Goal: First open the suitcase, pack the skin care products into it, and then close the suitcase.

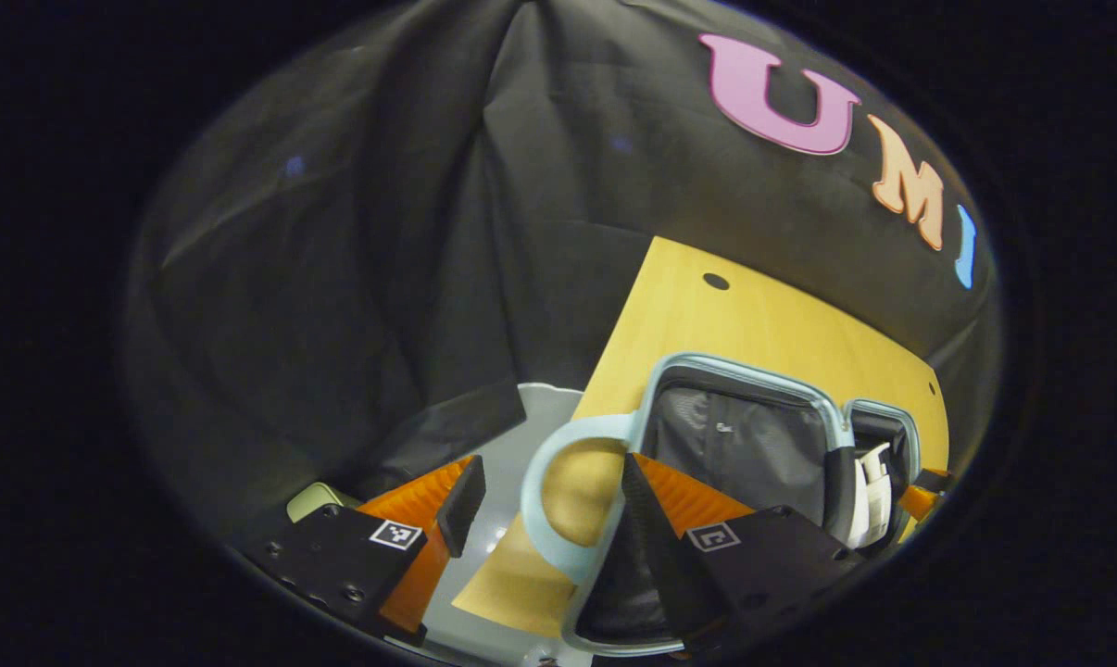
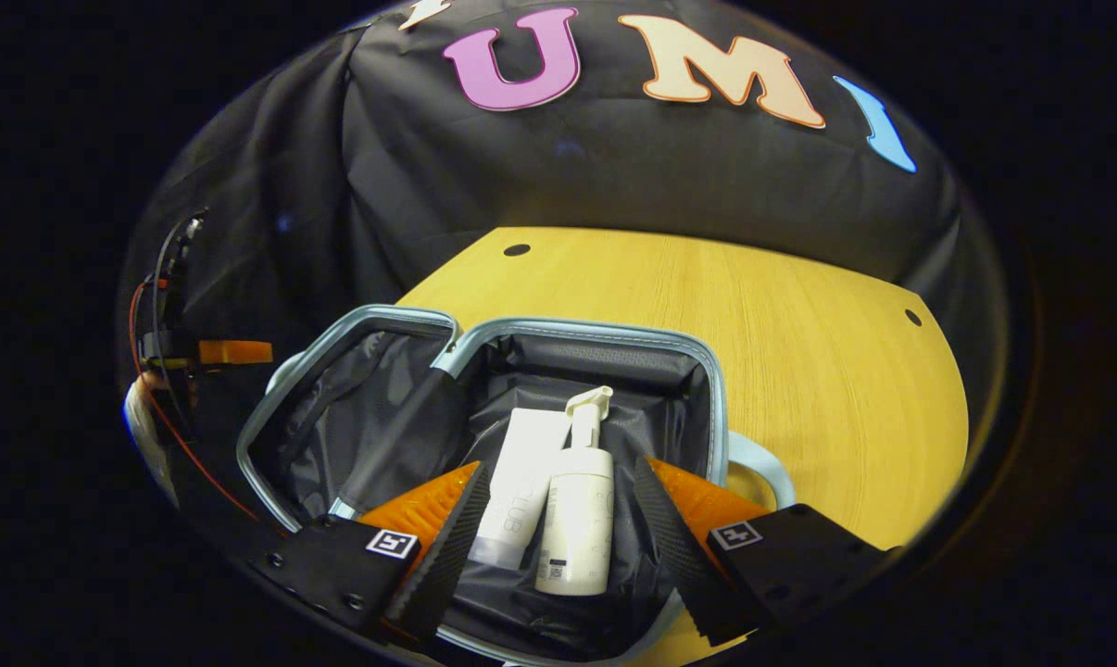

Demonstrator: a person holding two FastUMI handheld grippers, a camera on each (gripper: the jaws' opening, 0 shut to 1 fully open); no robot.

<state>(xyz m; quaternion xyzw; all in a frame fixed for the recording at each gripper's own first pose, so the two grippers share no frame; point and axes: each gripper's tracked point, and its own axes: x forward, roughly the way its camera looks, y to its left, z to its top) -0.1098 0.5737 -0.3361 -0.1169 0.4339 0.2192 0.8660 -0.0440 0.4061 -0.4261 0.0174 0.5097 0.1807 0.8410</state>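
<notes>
The suitcase (image 2: 484, 371) lies open on the table (image 2: 753, 306), so both halves face up for loading. A white tube (image 2: 521, 486) and a pump bottle (image 2: 579, 519) lie side by side in the deeper half, flat so the lid can close. The right gripper (image 2: 554, 547) hovers above them, fingers spread and empty. The left gripper (image 1: 545, 509), fingers also spread, is near the suitcase's loop handle (image 1: 545, 519), likely ready to swing the lid shut.

Suitcase (image 2: 572, 326) open on table; white tube (image 2: 521, 486) & pump bottle (image 2: 577, 519) inside.
</notes>
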